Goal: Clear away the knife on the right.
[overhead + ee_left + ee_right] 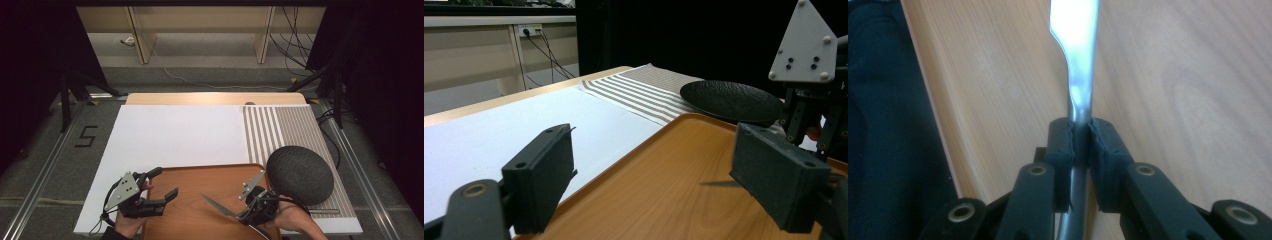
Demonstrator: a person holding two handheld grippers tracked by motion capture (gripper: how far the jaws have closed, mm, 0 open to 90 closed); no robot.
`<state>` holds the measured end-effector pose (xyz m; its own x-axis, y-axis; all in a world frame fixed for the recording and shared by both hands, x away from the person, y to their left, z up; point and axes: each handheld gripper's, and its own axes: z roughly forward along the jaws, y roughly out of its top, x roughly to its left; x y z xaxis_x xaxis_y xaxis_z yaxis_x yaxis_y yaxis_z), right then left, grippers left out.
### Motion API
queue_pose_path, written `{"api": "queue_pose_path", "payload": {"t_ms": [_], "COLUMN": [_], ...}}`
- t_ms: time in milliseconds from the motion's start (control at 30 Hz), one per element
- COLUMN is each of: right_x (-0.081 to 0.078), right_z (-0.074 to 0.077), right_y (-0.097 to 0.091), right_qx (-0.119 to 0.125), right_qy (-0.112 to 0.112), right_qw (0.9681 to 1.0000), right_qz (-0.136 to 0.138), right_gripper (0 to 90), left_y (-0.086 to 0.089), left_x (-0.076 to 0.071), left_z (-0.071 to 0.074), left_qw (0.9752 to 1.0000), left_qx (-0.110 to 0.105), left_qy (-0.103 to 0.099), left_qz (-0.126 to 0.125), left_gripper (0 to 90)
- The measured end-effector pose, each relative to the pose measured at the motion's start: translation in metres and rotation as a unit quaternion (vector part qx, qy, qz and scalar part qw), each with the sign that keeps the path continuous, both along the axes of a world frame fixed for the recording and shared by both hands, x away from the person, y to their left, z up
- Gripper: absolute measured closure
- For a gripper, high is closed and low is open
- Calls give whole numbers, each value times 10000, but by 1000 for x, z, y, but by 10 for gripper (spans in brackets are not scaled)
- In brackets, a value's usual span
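i note a wooden table (215,98) bearing a white sheet (175,132), a striped mat (280,125) at right and a wooden tray (200,210) at the near edge.

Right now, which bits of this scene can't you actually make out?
- Knife: tip cut off by the top edge of the right gripper view; handle hidden between the right claw's pads.
- Wooden tray: near edge cut off by the high view's bottom edge.
- Dark plate: near rim hidden behind the right claw in the high view.
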<state>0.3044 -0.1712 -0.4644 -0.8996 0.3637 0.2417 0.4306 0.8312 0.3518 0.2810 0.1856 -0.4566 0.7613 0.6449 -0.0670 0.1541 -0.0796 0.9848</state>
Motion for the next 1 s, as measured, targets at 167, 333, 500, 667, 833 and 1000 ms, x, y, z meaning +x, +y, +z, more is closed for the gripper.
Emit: {"api": "queue_pose_path", "payload": {"t_ms": [167, 333, 500, 667, 833, 1000], "right_x": [-1, -4, -8, -14, -19, -23], "right_z": [-3, -6, -1, 6, 4, 3], "right_y": [3, 7, 13, 19, 25, 29], "right_qx": [-206, -407, -413, 79, 321, 427], "right_qy": [-23, -110, -331, -829, -1044, -1229], "right_qw": [9998, 9991, 9986, 9965, 9940, 9908], "right_qz": [64, 60, -76, -35, 97, 380], "right_gripper": [806, 799, 652, 410, 356, 585], "left_y": [0, 0, -1, -1, -1, -1], "left_x": [0, 0, 0, 0, 0, 0], "left_z": [0, 0, 0, 0, 0, 0], "left_qw": [10000, 10000, 10000, 10000, 10000, 10000], "left_qx": [7, 22, 37, 45, 47, 55], "left_qy": [1, -9, -13, -10, -8, -12], "left_qz": [-12, -15, -27, -24, -25, -33], "left_gripper": [173, 174, 175, 174, 175, 177]}}
